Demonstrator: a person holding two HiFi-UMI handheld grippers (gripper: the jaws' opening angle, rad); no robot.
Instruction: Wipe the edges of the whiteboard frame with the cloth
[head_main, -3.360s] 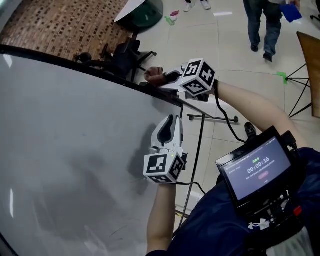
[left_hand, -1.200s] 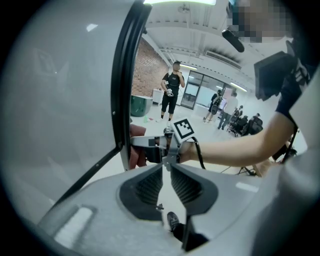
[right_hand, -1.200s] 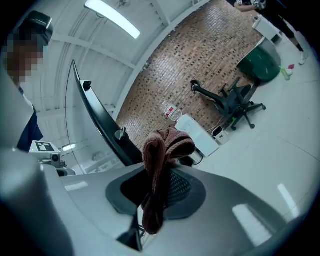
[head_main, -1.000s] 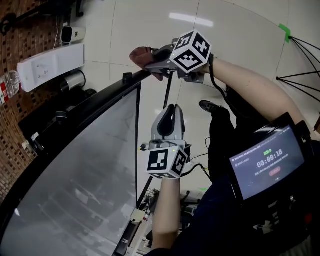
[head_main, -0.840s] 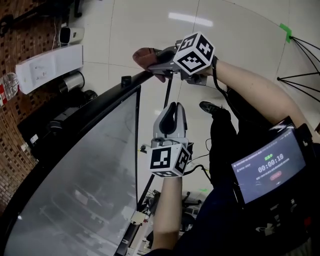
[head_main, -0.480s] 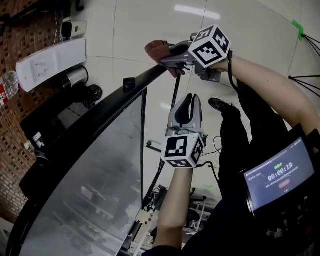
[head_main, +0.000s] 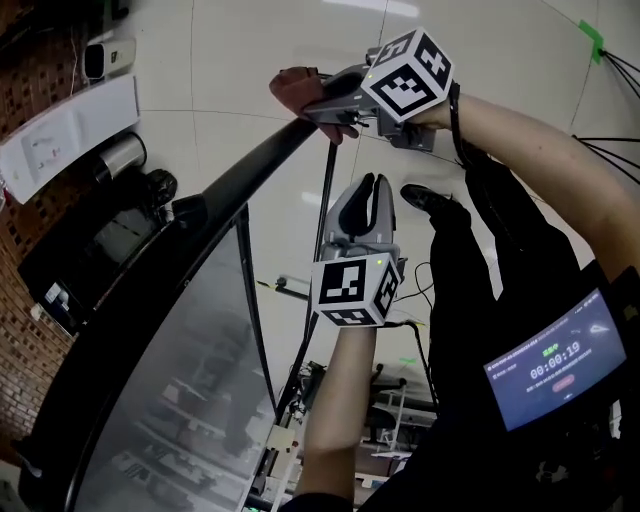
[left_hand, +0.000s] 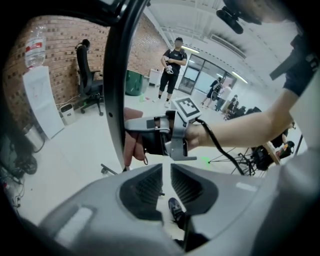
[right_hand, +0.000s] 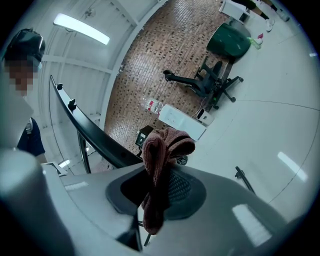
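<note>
cloth at the far end of the frame
the black whiteboard frame (head_main: 215, 185) runs from the near left up to the far middle, with the grey board (head_main: 170, 400) beside it. at its far end the red-brown cloth (head_main: 293, 88) touches the frame's edge, pinched tight in the right gripper (head_main: 322, 100). nearer, the left gripper (head_main: 372, 182) is empty, its jaws almost pressed together.

The head view looks steeply down over the whiteboard frame (head_main: 230, 180). The left gripper view, close beside that frame, faces the right gripper (left_hand: 137, 137). The right gripper view looks out past its fingers (right_hand: 182, 190), with the frame at left.
</note>
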